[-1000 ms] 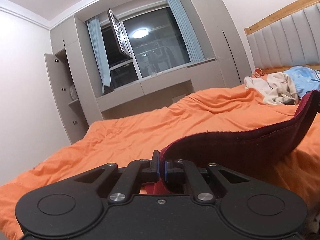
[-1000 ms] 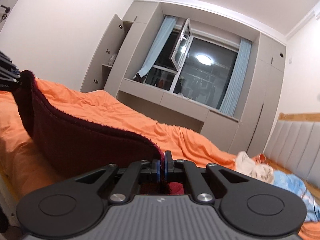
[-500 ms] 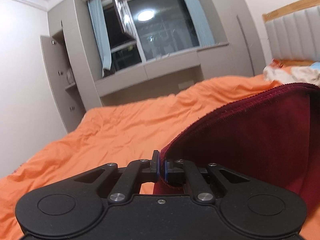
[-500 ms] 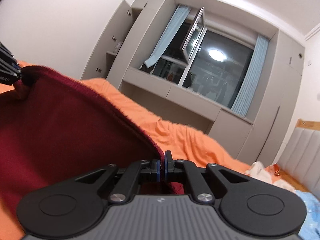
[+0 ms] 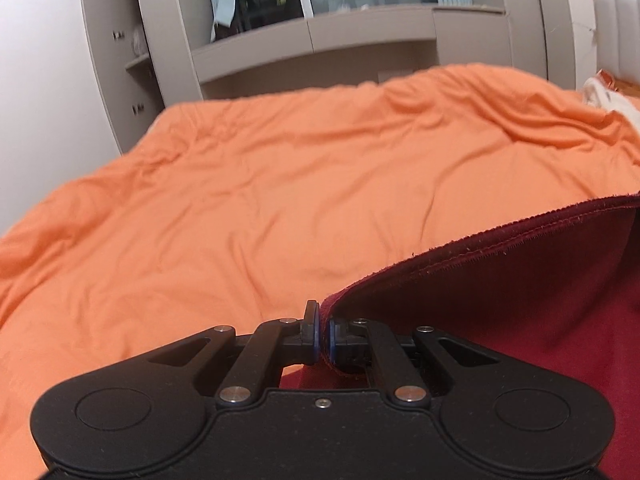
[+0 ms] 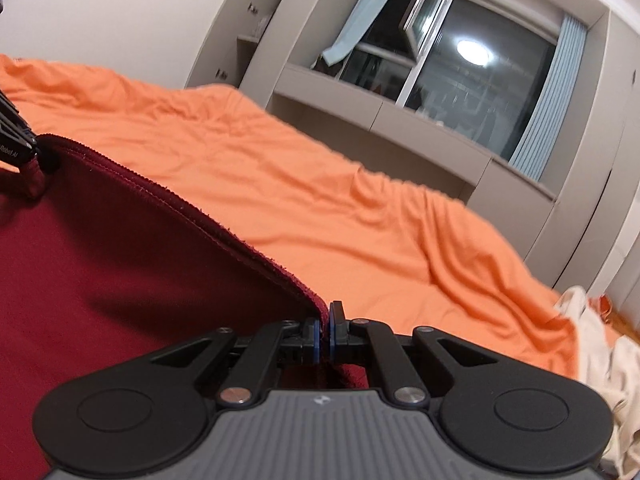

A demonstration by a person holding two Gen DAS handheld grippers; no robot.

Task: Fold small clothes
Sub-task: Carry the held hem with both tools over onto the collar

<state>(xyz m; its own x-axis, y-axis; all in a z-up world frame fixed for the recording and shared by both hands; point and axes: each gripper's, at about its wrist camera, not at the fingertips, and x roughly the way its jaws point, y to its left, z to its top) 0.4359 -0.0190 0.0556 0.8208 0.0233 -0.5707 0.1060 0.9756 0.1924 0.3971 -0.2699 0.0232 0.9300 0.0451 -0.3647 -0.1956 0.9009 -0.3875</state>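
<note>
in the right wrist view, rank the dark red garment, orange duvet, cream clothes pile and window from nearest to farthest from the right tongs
1. Dark red garment: pinched in the right tongs, spreading left.
2. Orange duvet: just beyond the tips, across the bed.
3. Cream clothes pile: on the bed's right edge.
4. Window: on the far wall, upper right.

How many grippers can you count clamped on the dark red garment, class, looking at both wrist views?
2. The left gripper pinches one end of the dark red garment hem; the right gripper pinches the other end. Both have their jaws shut on cloth. None looks hidden.
</note>
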